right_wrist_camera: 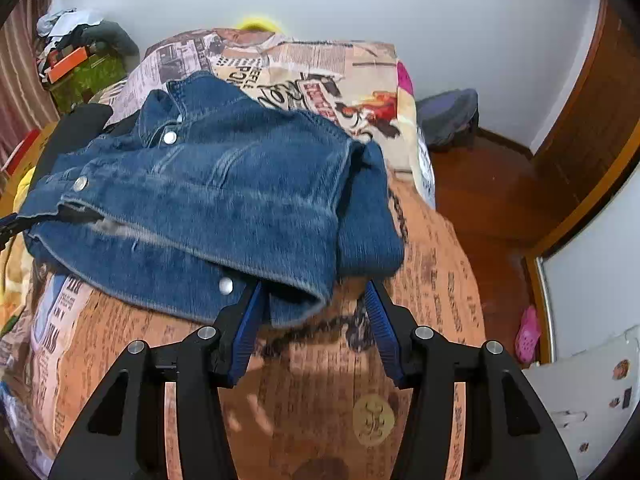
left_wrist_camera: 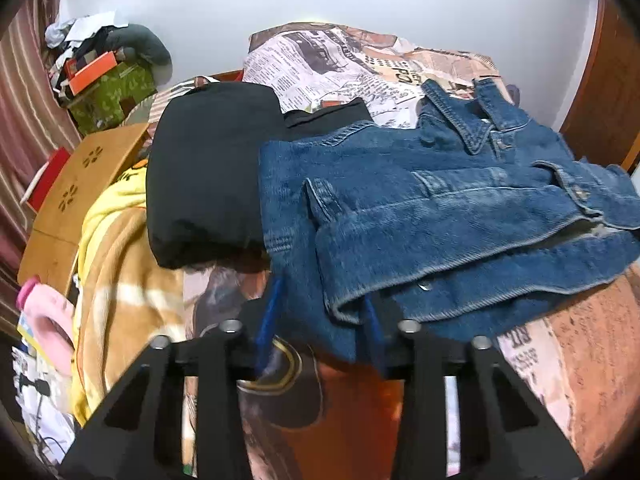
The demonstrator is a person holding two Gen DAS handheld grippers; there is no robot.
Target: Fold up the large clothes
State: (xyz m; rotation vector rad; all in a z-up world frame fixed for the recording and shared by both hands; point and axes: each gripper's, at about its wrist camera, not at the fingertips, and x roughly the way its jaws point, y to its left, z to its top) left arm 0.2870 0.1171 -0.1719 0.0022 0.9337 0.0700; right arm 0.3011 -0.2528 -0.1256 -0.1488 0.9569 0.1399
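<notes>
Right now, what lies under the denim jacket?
The denim jacket rests on the newspaper-print bedspread; its left edge overlaps a black garment. Anything else beneath is covered.

Right gripper (right_wrist_camera: 316, 320), jaws apart, at folded denim jacket's (right_wrist_camera: 224, 208) hem on bedspread (right_wrist_camera: 436, 272).

The bedspread (right_wrist_camera: 436, 280) carries a newspaper-style print with headlines and columns of type; the lettering is mostly blurred, warped or upside down; no word reads with certainty in either wrist view; the denim jacket (right_wrist_camera: 224, 200) shows no legible label.
</notes>
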